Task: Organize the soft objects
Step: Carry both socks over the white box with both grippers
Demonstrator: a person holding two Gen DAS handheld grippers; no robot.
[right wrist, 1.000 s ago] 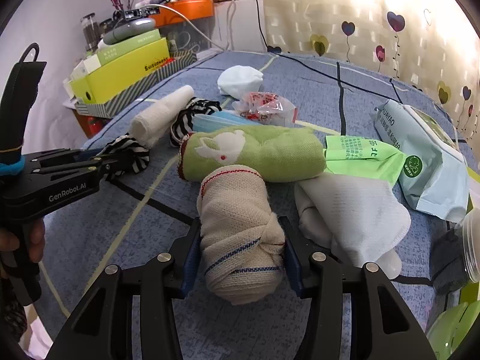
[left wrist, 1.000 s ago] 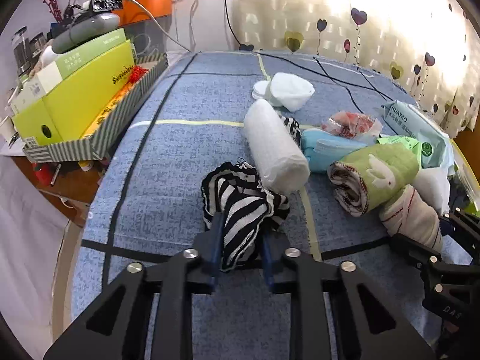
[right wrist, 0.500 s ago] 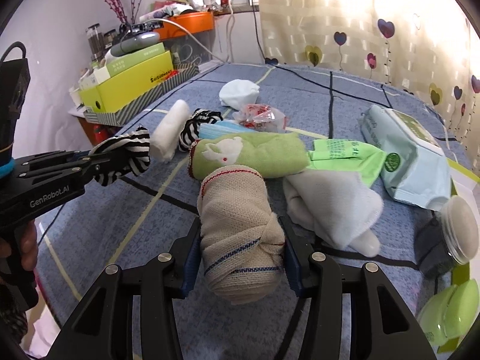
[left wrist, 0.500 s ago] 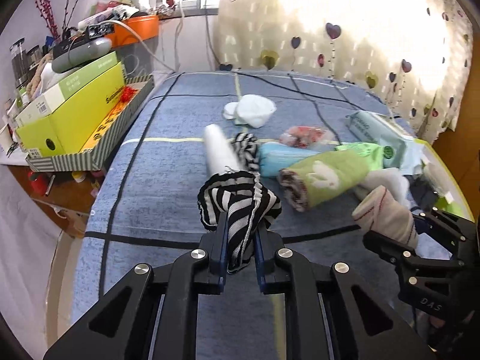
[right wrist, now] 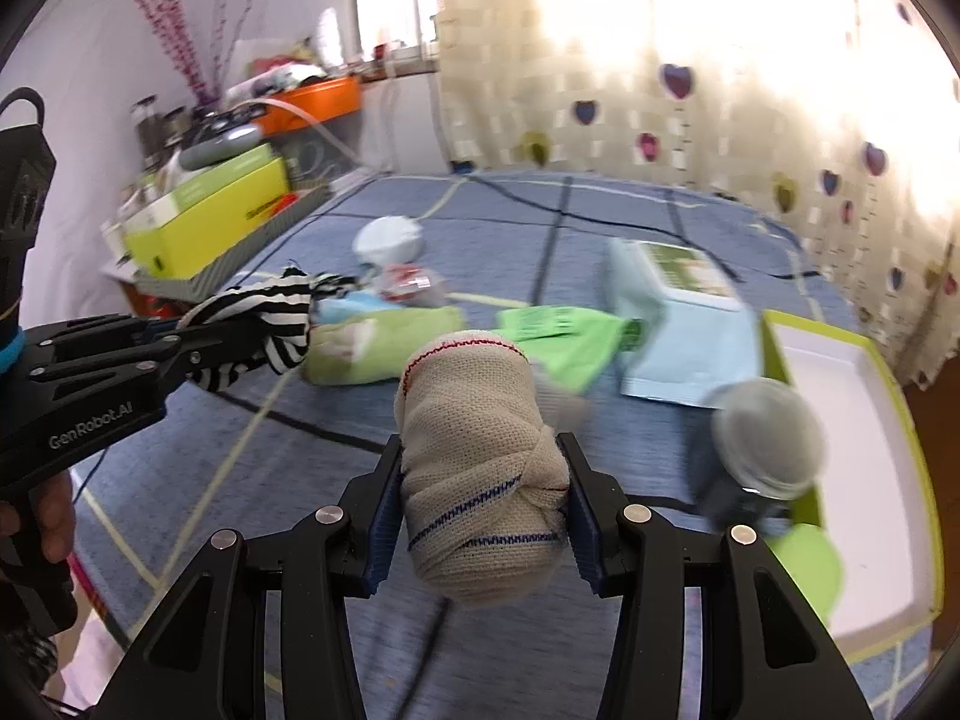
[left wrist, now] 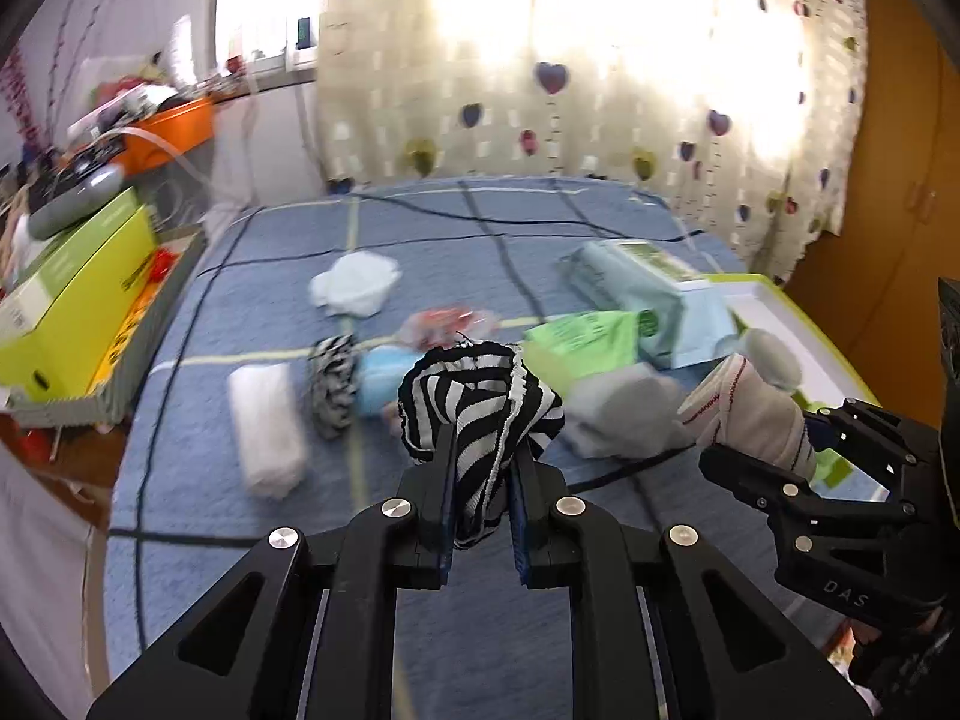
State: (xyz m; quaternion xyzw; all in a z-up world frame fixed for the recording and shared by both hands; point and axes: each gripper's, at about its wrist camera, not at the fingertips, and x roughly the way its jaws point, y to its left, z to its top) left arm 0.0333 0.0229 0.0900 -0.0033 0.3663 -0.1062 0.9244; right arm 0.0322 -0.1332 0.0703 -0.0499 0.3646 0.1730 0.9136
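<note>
Your right gripper [right wrist: 483, 501] is clamping the beige rolled cloth [right wrist: 480, 450], long axis along the fingers. The white tray [right wrist: 840, 420] is lying at two o'clock, nearer this hand. Your left gripper [left wrist: 480, 480] is pinching the striped cloth [left wrist: 477, 402], fingers narrow.

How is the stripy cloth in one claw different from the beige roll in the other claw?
The stripy cloth is black and white; the beige roll is tan with thin red and blue lines. The stripy cloth is loose and floppy, but the beige roll is wound into a firm bundle. The left gripper pinches the stripy cloth narrowly; the right gripper spreads wider around the beige roll. Both are soft and held off the bed.
</note>
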